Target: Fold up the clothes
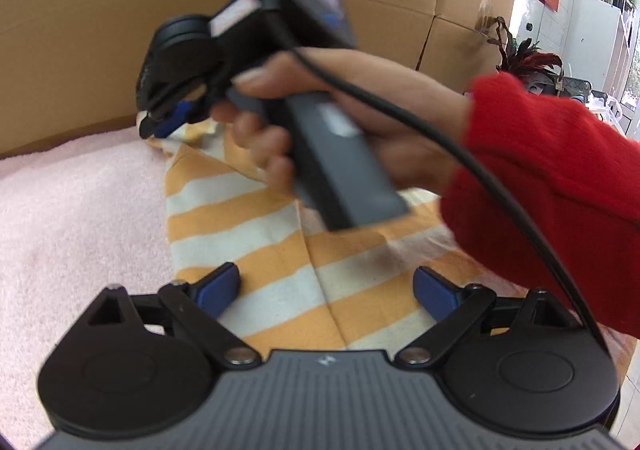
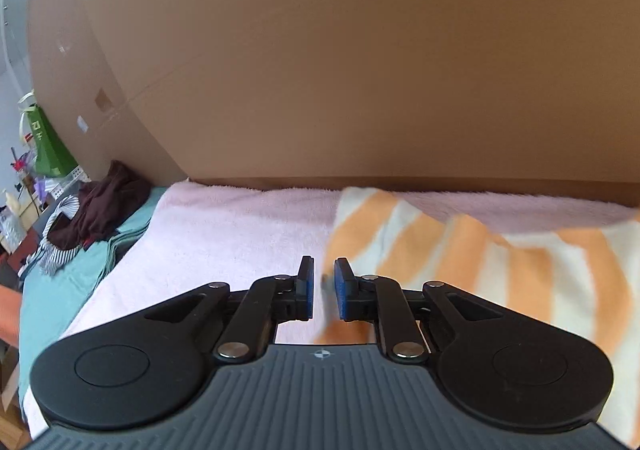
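Striped orange-and-white garment (image 1: 248, 250) lies flat on the pink towel (image 1: 72, 218) covering the surface, directly beneath my left tongs (image 1: 326, 290), whose blue pads stand wide apart with nothing clamped. Beyond them, my right hand (image 1: 320, 130) in a red sleeve (image 1: 552, 190) carries the right tongs (image 2: 322, 292); their pads sit nearly together, a narrow gap between them, empty as far as I can judge through the blur. From the right wrist view the garment lies just right of and ahead of those pads. Cardboard boxes (image 2: 360, 70) stand behind. Dark clothes (image 2: 108, 206) are heaped far left.
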Tool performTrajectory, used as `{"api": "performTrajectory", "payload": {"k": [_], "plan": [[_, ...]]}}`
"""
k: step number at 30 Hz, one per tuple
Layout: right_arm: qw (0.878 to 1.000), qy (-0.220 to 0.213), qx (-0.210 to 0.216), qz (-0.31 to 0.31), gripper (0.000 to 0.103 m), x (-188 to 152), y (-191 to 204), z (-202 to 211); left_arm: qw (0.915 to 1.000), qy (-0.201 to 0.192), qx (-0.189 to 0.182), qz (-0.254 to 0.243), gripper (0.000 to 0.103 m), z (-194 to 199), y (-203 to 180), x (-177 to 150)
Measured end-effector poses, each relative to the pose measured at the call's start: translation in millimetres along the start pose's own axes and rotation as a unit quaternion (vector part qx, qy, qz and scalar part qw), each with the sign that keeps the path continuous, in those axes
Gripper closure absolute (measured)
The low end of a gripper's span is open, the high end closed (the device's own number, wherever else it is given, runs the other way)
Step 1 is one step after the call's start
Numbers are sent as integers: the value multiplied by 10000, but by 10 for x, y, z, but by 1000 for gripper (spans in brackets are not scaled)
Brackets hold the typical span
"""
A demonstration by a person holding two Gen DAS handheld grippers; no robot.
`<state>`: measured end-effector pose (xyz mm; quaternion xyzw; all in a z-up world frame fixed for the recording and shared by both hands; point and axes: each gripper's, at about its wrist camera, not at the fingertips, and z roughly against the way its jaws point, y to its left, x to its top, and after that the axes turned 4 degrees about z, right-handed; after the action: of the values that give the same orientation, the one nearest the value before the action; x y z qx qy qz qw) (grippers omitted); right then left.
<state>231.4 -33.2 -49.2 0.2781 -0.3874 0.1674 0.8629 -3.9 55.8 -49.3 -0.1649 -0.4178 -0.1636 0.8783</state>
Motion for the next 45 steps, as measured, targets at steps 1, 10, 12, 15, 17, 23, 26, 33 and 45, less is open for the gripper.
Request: {"api": "performTrajectory", "payload": {"k": [1, 10, 12, 15, 17, 23, 26, 33, 45], "plan": [[9998, 62, -142, -109, 98, 33, -57, -11, 10000, -1, -3, -5, 9, 5, -3, 0], [9919, -493, -506, -1059, 101, 91, -569, 109, 10000, -5, -18, -21, 6, 18, -29, -14], [9927, -674, -349, -933, 96, 63, -526, 328, 10000, 16, -42, -28, 4, 15, -30, -11], [9934, -41, 524, -1017, 94, 4, -532, 385, 10000, 40, -17, -71, 3, 6, -51, -6], [9924, 301, 467, -1101, 95, -76, -554, 327, 9999, 56, 20, -112, 4, -2, -72, -3], [9926, -410, -12, -1140, 94, -247, -565, 807, 9997, -40, 227, -12, 6, 30, -53, -26], [9944, -546, 263, -868, 90, -505, -474, 1420, 9997, -66, 219, 83, 6, 35, -30, -21], [9943, -748, -723, -234, 78, -1658, -314, 2676, 9997, -97, 220, 70, 8, 41, 23, -47], [9819, -1137, -912, -1213, 84, -2065, -573, 2652, 9984, 9, 382, 418, 38, 328, -174, -143]]}}
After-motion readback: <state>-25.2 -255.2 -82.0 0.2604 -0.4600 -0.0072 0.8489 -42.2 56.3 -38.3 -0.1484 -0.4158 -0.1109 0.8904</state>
